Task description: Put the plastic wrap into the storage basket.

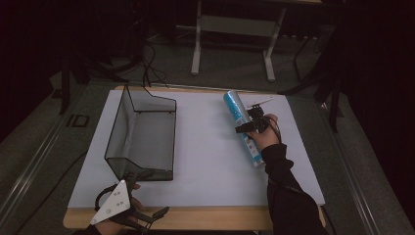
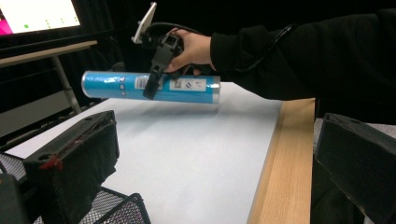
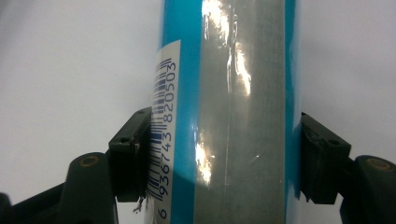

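Note:
A long blue and silver tube [image 1: 234, 105] with a barcode label is lifted off the white sheet [image 1: 205, 156], roughly level. My right gripper [image 1: 247, 126] is shut on its middle. In the right gripper view both pads press the sides of the tube [image 3: 233, 93], and the gripper [image 3: 219, 158] holds it crosswise. From the left gripper view the tube [image 2: 187, 86] hangs in the air under the right gripper [image 2: 156, 79] and the person's hand. My left gripper [image 1: 152, 215] rests at the table's near left edge, and its jaws stand wide apart and empty [image 2: 215, 172].
A black wire-mesh basket [image 1: 142, 134] stands on the left half of the sheet, and its corner [image 2: 121, 207] lies just under my left gripper. The wooden table edge [image 2: 280, 163] runs along the front. Table legs and cables stand behind the table.

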